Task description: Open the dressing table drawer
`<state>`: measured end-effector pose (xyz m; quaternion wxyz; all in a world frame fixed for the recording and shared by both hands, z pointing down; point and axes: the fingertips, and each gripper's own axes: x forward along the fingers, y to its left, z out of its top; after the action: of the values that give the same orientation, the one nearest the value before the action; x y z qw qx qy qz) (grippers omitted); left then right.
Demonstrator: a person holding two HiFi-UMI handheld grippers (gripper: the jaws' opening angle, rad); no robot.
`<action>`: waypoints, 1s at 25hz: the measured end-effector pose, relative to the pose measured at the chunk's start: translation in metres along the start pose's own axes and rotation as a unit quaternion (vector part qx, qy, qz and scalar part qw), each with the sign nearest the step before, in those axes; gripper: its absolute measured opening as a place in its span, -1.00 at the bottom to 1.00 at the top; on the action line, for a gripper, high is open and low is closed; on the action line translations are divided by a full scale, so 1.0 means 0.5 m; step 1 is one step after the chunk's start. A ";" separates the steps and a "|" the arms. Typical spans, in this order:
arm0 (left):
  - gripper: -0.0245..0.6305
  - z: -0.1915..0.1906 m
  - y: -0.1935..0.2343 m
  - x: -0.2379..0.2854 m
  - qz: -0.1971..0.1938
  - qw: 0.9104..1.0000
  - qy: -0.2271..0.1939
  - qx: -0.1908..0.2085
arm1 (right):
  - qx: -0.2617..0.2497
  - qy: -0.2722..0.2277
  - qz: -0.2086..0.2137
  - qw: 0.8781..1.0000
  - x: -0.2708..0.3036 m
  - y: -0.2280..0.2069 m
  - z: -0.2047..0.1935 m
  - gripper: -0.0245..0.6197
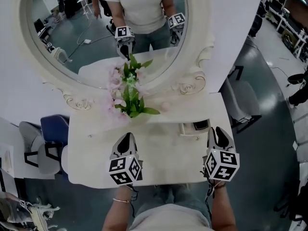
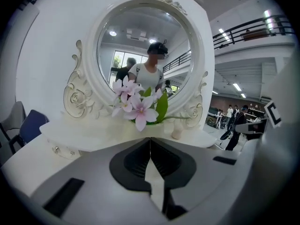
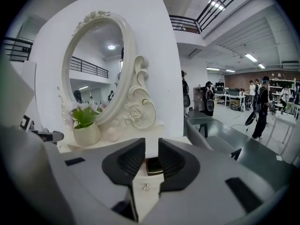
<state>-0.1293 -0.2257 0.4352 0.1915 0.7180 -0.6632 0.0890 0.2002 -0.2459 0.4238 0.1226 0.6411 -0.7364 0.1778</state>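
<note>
Drawer (image 1: 195, 129), small, shallow and white-painted, sits at the right of the bench's raised back ledge, ahead of the right claw (image 1: 217, 131); it looks a little way out already.

Large white dressing bench (image 1: 96, 150); oval mirror (image 1: 28, 57) in a carved cream frame; potted pink-flowered plant (image 1: 129, 97) mid-ledge. Right claw released, nothing between the pads, the drawer's tiny silvery knob (image 3: 145, 187) in line beyond them, not touched. Left claw (image 1: 127, 137) clenched on nothing, over the bench front. Risks, as I judge them: pads close beside so small a knob or slide off it; a skewed pull binds the drawer; a hard tug brings it right out.
</note>
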 end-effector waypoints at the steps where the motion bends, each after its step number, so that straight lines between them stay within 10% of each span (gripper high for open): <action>1: -0.87 0.010 -0.005 -0.001 -0.003 1.000 -0.005 0.004 | 0.000 -0.011 -0.002 1.000 -0.007 -0.003 0.018 -0.64; 25: -0.87 0.243 -0.129 0.019 -0.106 0.986 -0.124 0.032 | 0.015 -0.167 -0.106 0.980 -0.157 -0.109 0.221 -0.90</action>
<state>-0.0797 -0.2792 0.3182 0.0932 0.7955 -0.5987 -0.0001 0.2710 -0.2277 0.2972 0.0064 0.7381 -0.6715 0.0654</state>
